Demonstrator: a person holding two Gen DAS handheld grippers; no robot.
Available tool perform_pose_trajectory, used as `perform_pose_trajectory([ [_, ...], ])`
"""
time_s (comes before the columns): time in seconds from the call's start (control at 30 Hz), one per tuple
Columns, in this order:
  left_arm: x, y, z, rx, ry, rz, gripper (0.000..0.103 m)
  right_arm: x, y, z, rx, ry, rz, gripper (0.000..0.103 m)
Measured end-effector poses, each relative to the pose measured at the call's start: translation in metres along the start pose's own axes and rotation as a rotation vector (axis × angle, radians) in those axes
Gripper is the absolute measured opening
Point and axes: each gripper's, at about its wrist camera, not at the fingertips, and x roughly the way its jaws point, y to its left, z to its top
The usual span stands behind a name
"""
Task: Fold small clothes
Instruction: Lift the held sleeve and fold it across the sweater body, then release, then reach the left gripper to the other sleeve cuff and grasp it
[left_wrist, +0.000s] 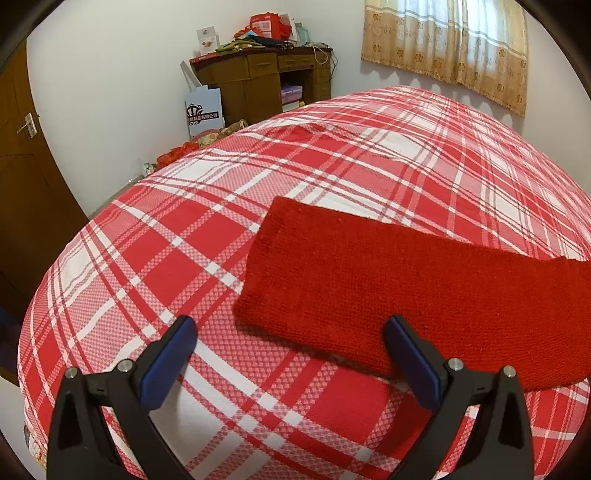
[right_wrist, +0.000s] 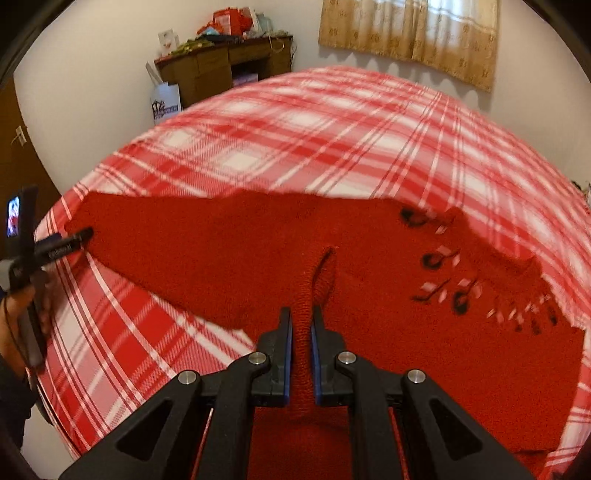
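Observation:
A small red knit sweater (right_wrist: 236, 258) lies on the red and white plaid bed (right_wrist: 303, 140). Its sleeve (left_wrist: 388, 280) stretches flat across the left wrist view. My left gripper (left_wrist: 291, 332) is open and empty, just short of the sleeve's near edge. My right gripper (right_wrist: 301, 321) is shut on a pinched fold of the sweater's red knit (right_wrist: 306, 295) and lifts it a little. Black and white music notes (right_wrist: 443, 273) decorate the sweater's right part. The left gripper (right_wrist: 79, 236) shows at the sleeve end in the right wrist view.
A brown wooden desk (left_wrist: 266, 77) piled with boxes stands against the far wall. A white paper bag (left_wrist: 203, 110) leans beside it. A brown door (left_wrist: 26, 155) is at the left. A yellow curtain (left_wrist: 447, 48) hangs at the right.

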Motion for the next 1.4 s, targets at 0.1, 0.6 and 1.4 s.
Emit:
perform_pose_trajectory([
  [0.1,0.0,0.0,0.0,0.004,0.003,0.002,0.103,0.014,0.0,-0.009,-0.001,0.025,0.001,0.008],
  [0.6,0.003,0.0,0.002,0.009,0.024,-0.022,0.103,-0.014,-0.044,-0.053,0.11,-0.018,0.164,0.061],
  [1.4,0.012,0.017,0.028,-0.069,0.025,-0.07,0.071,-0.076,-0.077,-0.147,0.155,-0.043,0.046,0.061],
])
